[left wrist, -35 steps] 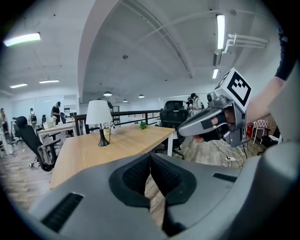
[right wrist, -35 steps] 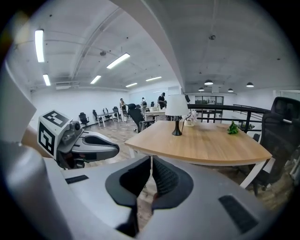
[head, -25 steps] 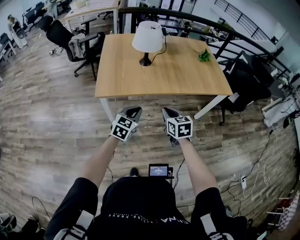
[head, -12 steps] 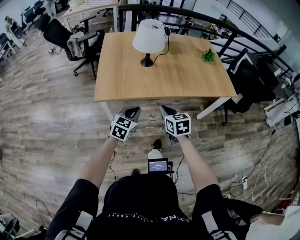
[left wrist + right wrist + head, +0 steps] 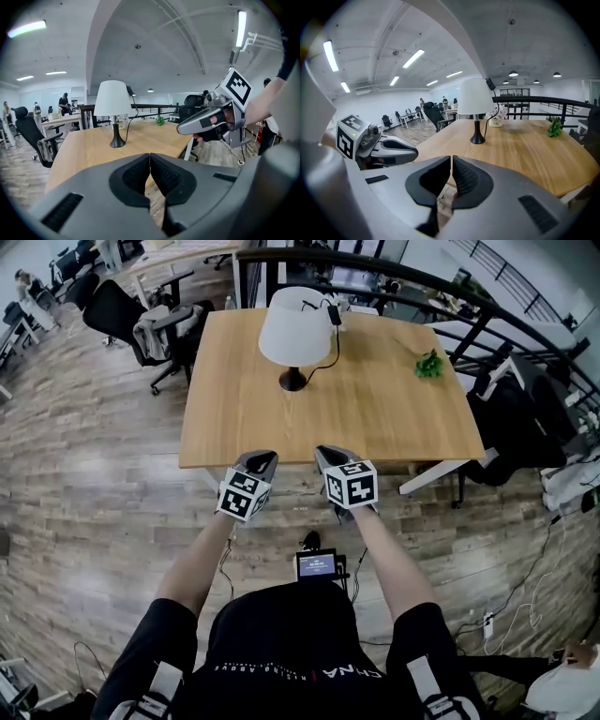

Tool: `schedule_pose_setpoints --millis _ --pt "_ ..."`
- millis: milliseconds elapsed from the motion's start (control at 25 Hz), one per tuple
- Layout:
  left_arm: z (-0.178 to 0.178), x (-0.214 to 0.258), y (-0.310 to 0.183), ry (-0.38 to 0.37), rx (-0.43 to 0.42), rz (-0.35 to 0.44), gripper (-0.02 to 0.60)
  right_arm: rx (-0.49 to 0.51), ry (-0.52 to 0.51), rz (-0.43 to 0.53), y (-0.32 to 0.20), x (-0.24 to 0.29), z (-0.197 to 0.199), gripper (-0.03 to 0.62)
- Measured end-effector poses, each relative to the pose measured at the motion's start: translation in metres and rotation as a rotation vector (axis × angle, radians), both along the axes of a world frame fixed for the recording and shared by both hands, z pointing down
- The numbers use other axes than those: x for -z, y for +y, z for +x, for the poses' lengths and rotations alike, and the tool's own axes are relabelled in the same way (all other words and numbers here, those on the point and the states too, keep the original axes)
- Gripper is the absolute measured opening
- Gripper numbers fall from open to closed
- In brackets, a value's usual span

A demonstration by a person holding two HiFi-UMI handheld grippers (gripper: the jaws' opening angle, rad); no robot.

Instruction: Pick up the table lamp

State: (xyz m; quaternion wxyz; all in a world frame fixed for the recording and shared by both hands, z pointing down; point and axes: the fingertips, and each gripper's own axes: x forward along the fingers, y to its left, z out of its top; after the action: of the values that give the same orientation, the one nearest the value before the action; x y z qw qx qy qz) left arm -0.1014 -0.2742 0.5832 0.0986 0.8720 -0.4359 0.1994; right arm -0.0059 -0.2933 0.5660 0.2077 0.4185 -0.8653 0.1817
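Wooden bench (image 5: 375, 413) fills more of your head view than it did a second ago. You have come up to it, and the bench top and everything on it sit lower and larger in the picture. Your left gripper (image 5: 260, 461) and right gripper (image 5: 329, 456) were out over the plank floor (image 5: 94, 474), short of the near edge, and now have their tips right at that edge. They are side by side as before, with the marker cubes facing up. Neither grip has changed: the left fingers (image 5: 136, 176) are pressed together with nothing between them, and the right fingers (image 5: 466, 180) are likewise closed on nothing. The table lamp (image 5: 294, 332) has not been moved. It stands upright on the far half of the bench, a little left of centre, with a white shade over a dark stem and round base. Its black cord (image 5: 333, 338) runs back towards the far edge, and it is well apart from both grippers. A small green plant (image 5: 429, 363) lies near the far right corner. In the right gripper view a small white pot (image 5: 496, 121) stands just behind the lamp, and you cannot tell what is in it. An office chair (image 5: 122, 310) stands off the bench's left side.
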Motion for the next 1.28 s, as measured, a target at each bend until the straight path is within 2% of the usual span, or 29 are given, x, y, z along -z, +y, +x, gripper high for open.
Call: schedule_pose_setpoints --millis 320,640,800,1040,1280 --pt "0.034 0.011 -0.107 0.000 0.053 -0.007 0.018 0.063 -0.005 -0.016 -0.111 0.001 0.027 0.037" --pt "0.051 0.013 -0.177 -0.007 0.121 -0.004 0.019 0.146 -0.011 -0.012 -0.183 0.001 0.038 0.037" --pt "0.055 0.014 -0.196 -0.009 0.144 -0.004 0.018 0.176 -0.034 -0.007 -0.207 0.003 0.036 0.037" --pt "0.053 0.010 -0.205 -0.007 0.141 -0.019 0.019 0.179 -0.070 -0.012 -0.215 0.001 0.025 0.037" --pt "0.043 0.015 -0.206 -0.012 0.086 -0.011 0.019 0.120 -0.083 -0.011 -0.215 0.006 0.014 0.037"
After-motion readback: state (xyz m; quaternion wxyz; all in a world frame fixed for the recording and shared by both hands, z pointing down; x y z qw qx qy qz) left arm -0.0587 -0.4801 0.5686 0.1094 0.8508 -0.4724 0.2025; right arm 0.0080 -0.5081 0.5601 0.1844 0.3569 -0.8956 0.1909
